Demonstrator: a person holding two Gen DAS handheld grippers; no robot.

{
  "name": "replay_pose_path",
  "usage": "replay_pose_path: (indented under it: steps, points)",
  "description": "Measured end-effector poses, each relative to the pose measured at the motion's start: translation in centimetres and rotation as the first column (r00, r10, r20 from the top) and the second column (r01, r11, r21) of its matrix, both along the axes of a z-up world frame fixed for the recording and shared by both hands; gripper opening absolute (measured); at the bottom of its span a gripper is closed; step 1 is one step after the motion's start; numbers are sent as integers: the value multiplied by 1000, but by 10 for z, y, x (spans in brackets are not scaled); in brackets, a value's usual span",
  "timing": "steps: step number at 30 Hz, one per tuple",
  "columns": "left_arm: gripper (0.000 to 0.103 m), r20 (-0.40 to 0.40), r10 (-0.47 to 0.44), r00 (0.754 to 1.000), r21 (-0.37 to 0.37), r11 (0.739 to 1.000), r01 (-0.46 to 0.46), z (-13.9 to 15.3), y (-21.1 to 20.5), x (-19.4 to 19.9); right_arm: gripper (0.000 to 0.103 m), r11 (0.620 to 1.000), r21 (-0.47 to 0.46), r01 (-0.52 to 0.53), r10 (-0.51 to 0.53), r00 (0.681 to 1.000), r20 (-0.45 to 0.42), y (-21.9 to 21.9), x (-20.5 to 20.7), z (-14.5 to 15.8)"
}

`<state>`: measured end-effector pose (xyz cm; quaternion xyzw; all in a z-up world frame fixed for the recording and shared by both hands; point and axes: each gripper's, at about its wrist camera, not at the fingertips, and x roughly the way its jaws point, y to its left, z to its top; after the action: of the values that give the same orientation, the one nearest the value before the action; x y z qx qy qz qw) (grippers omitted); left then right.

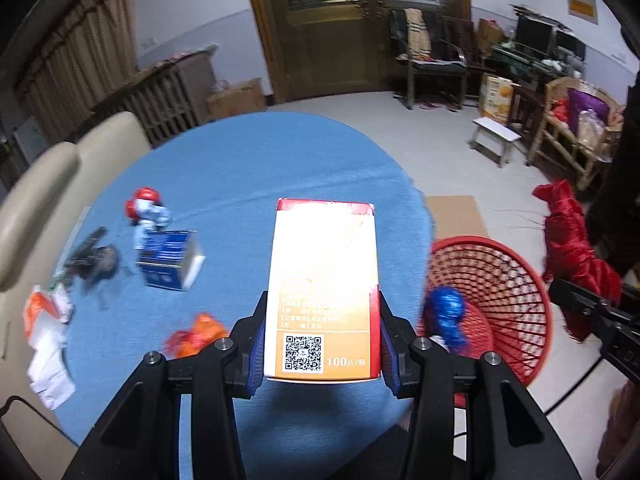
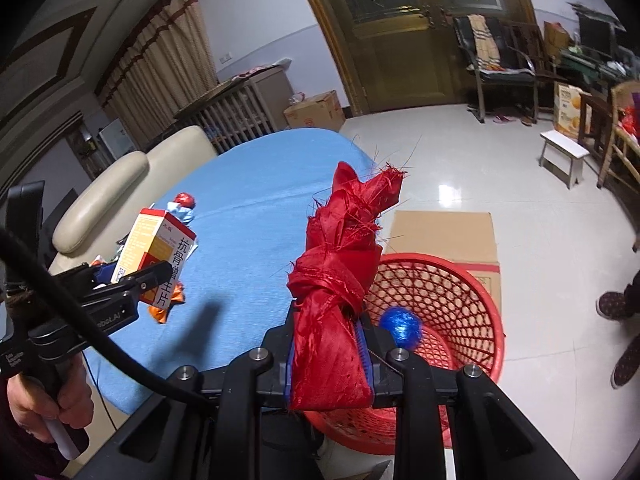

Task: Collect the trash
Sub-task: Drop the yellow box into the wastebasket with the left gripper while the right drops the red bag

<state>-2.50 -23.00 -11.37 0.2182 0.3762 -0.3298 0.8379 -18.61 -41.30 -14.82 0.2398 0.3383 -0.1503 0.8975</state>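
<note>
The left tool (image 1: pixel 322 344) grips an orange box (image 1: pixel 324 288) above the blue desk (image 1: pixel 248 168); the right tool (image 2: pixel 330 354) is clenched on red cloth (image 2: pixel 340 280) beside the red basket (image 2: pixel 452 300).

Each camera sits right behind its own gripper and looks forward and down, very close to what is held. The left one looks over the blue table (image 1: pixel 240 168), with the red basket (image 1: pixel 500 280) to the table's right. The right one looks at the same basket (image 2: pixel 452 292) and table (image 2: pixel 256 184), with the same brown door (image 2: pixel 404 40) far behind the table.
</note>
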Motion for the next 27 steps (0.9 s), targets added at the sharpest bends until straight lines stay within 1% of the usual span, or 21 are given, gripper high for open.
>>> replay_pose_path:
  steps: [6, 11, 14, 17, 18, 19, 21, 22, 24, 27]
  points:
    - [48, -56, -86, 995, -25, 996, 85, -12, -24, -7, 27, 999, 22, 50, -49, 998, -34, -22, -12, -14]
    - [48, -123, -167, 978, -52, 985, 162, -24, -49, -15, 28, 995, 59, 75, -71, 995, -68, -36, -16, -26]
    - [48, -158, -203, 966, -61, 979, 196, -33, -63, -20, 31, 991, 91, 95, -88, 992, -88, -45, -19, -33]
    - [51, -188, -231, 955, -57, 973, 224, -43, -73, -24, 40, 982, 145, 117, -106, 991, -84, -57, -25, -39]
    - [52, -193, -237, 952, -52, 972, 231, -45, -75, -25, 59, 980, 155, 123, -111, 991, -79, -59, -27, -39]
    - [54, -194, -242, 951, -49, 970, 237, -47, -77, -26, 72, 977, 164, 133, -123, 990, -66, -62, -29, -38]
    - [58, -188, -247, 951, -55, 969, 240, -47, -77, -26, 73, 976, 169, 134, -129, 991, -41, -65, -32, -35]
    - [60, -185, -243, 952, -57, 970, 236, -46, -76, -25, 73, 977, 166, 133, -128, 991, -43, -66, -31, -34]
    - [61, -179, -239, 955, -66, 971, 230, -43, -69, -21, 73, 978, 155, 136, -131, 990, -47, -68, -29, -31]
    - [61, -137, -203, 970, -61, 979, 196, -37, -51, -13, 73, 981, 145, 130, -127, 991, -33, -66, -26, -25]
